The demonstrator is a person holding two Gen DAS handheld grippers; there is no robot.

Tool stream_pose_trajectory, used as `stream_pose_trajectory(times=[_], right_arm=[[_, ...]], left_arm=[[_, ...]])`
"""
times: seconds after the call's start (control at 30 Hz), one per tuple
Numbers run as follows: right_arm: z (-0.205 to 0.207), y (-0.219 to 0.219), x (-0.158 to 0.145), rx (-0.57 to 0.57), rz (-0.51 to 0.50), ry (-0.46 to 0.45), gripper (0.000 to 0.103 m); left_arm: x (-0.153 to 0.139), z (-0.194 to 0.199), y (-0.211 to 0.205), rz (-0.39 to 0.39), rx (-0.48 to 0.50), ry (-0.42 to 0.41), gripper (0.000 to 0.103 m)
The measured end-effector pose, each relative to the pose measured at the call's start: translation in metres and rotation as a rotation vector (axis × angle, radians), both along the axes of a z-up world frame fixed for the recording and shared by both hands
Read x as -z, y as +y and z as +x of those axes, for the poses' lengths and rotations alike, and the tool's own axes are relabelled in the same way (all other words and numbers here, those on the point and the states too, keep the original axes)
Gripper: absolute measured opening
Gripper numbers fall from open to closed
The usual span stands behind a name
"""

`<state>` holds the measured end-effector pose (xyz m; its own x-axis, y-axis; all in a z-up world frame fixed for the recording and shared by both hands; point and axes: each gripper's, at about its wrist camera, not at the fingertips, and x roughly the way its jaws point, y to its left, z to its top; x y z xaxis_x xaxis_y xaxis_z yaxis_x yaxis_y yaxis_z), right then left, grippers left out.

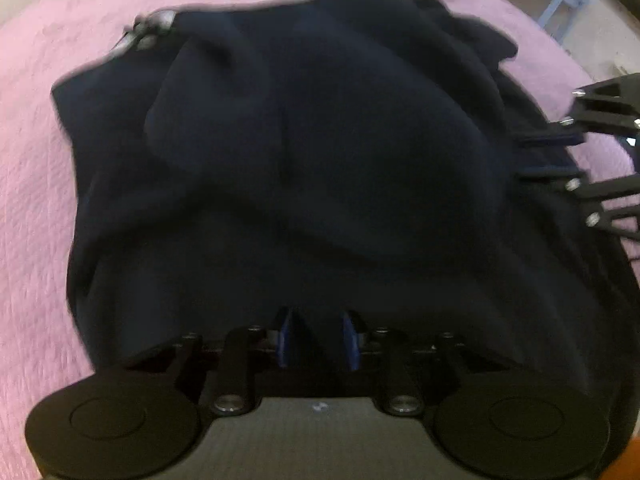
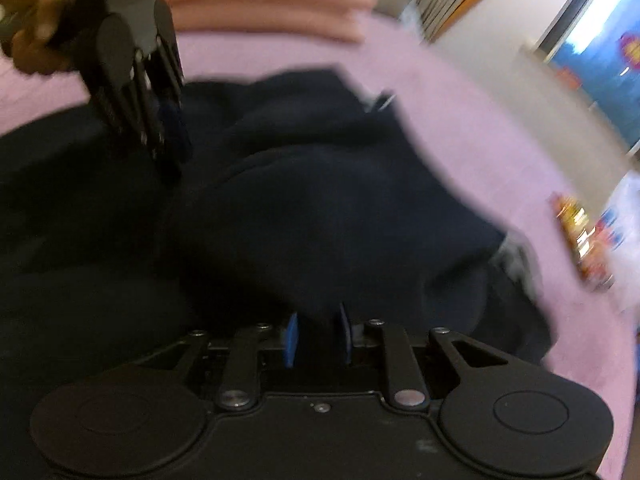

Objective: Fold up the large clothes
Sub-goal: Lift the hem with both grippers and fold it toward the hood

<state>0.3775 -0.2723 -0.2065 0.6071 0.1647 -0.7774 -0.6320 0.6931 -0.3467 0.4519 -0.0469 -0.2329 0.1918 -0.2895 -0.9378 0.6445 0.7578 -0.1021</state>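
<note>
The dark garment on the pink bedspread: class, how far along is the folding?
Done: the dark garment is already doubled over on the pink bedspread. In hand: both grippers' jaws stand apart at its near edge, gripping nothing visibly. Left: it looks bunched, so smoothing and probably further folds remain.

A pink bedspread [image 1: 36,200] covered the whole surface. In the right wrist view, folded peach blankets [image 2: 272,4] lay stacked at its far edge. Beyond stood a white wall [image 2: 492,28] with an orange-framed strip, a bright blue picture or screen [image 2: 600,64], and blurred colourful items [image 2: 584,240] beside the bed.
</note>
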Motion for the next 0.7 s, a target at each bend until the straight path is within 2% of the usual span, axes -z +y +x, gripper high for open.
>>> stream_pose_trajectory(times=[0.07, 0.13, 0.23, 0.3, 0.33, 0.37, 0.43, 0.5, 0.53, 0.6, 0.67, 0.7], right_arm=[[-0.008, -0.009, -0.005, 0.036, 0.011, 0.040, 0.021], [-0.003, -0.021, -0.023, 0.116, 0.062, 0.030, 0.021], [0.028, -0.039, -0.054, 0.312, 0.261, 0.008, 0.023], [0.057, -0.043, -0.060, 0.436, 0.416, 0.017, 0.023], [0.071, -0.040, -0.059, 0.487, 0.453, 0.006, 0.023], [0.079, -0.039, -0.054, 0.514, 0.464, -0.006, 0.023], [0.103, -0.030, -0.035, 0.568, 0.441, 0.006, 0.023], [0.112, -0.036, -0.011, 0.613, 0.437, 0.061, 0.023], [0.115, -0.040, 0.003, 0.642, 0.409, 0.091, 0.023], [0.110, -0.046, 0.017, 0.672, 0.359, 0.109, 0.022], [0.096, -0.056, 0.021, 0.675, 0.358, 0.123, 0.021], [0.090, -0.059, 0.020, 0.685, 0.362, 0.132, 0.021]], left_arm=[[-0.018, 0.002, 0.005, -0.019, -0.021, -0.026, 0.030], [-0.048, 0.011, 0.005, -0.108, -0.040, -0.082, 0.030], [-0.081, 0.028, -0.013, -0.259, -0.056, -0.173, 0.035], [-0.084, 0.039, -0.032, -0.360, -0.069, -0.181, 0.035], [-0.080, 0.049, -0.045, -0.382, -0.069, -0.183, 0.035], [-0.072, 0.053, -0.054, -0.386, -0.069, -0.189, 0.035], [-0.043, 0.061, -0.069, -0.337, -0.078, -0.159, 0.032], [-0.009, 0.064, -0.067, -0.253, -0.096, -0.120, 0.028], [-0.002, 0.064, -0.061, -0.254, -0.105, -0.118, 0.027], [-0.003, 0.064, -0.039, -0.309, -0.144, -0.085, 0.017], [-0.004, 0.064, -0.021, -0.311, -0.190, -0.056, 0.015], [-0.007, 0.066, -0.011, -0.280, -0.223, -0.062, 0.019]])
